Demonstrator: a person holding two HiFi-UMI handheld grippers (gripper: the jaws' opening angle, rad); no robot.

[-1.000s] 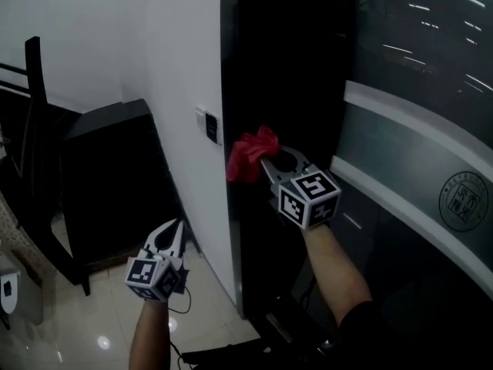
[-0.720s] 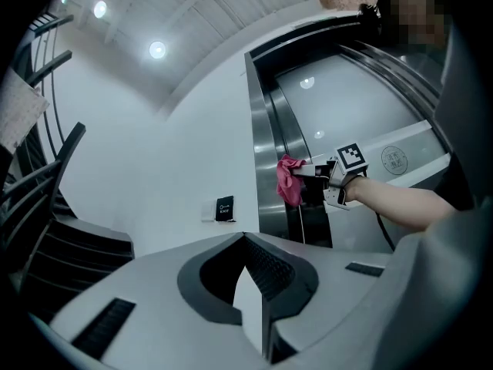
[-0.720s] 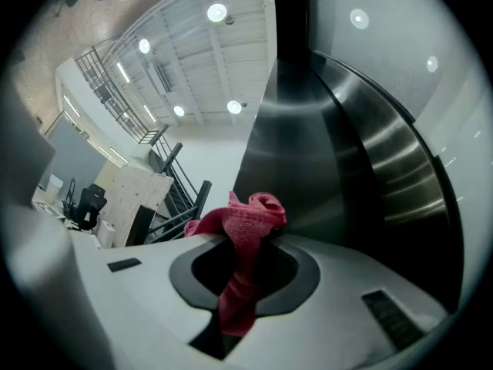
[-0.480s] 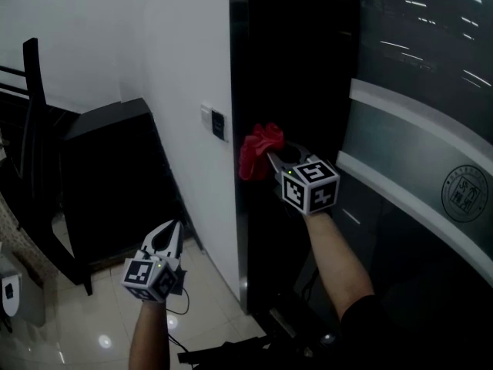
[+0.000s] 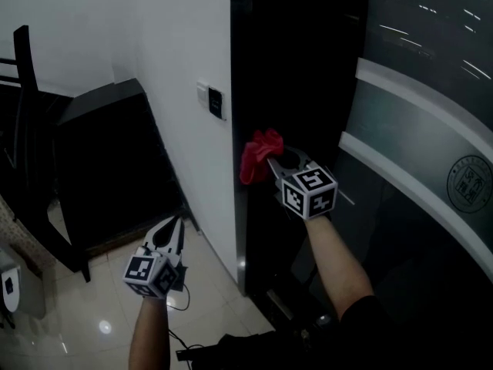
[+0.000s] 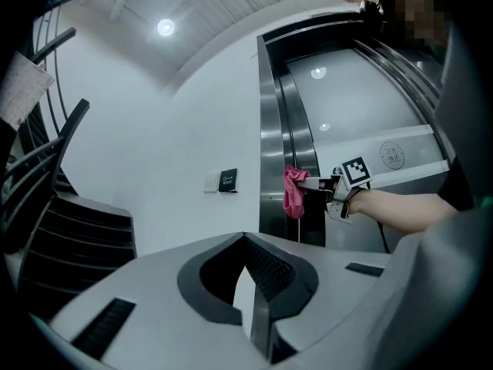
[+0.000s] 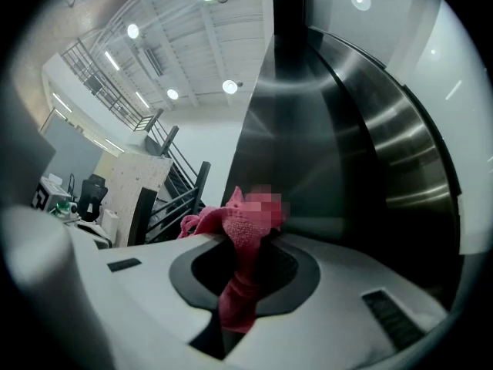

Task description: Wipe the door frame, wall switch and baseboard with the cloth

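Note:
A red cloth point(image 5: 259, 154) presses against the dark metal door frame point(image 5: 248, 68), below and right of the wall switch point(image 5: 212, 100). My right gripper point(image 5: 271, 162) is shut on the cloth, which bunches out past its tips. In the right gripper view the cloth point(image 7: 240, 247) hangs between the jaws in front of the shiny frame point(image 7: 308, 153). My left gripper point(image 5: 179, 222) hangs low beside the white wall, shut and holding nothing. The left gripper view looks up at the switch point(image 6: 228, 179), the cloth point(image 6: 293, 193) and the frame point(image 6: 271, 153).
A curved glass door with a frosted band point(image 5: 431, 129) fills the right side. At the left, a dark cabinet point(image 5: 108, 160) stands against the wall beside a black chair point(image 5: 31, 129). Glossy floor tiles point(image 5: 85, 322) carry a thin cable point(image 5: 181, 303).
My right gripper has slid the cloth down the door frame, further below the wall switch. My left gripper has stayed about where it was.

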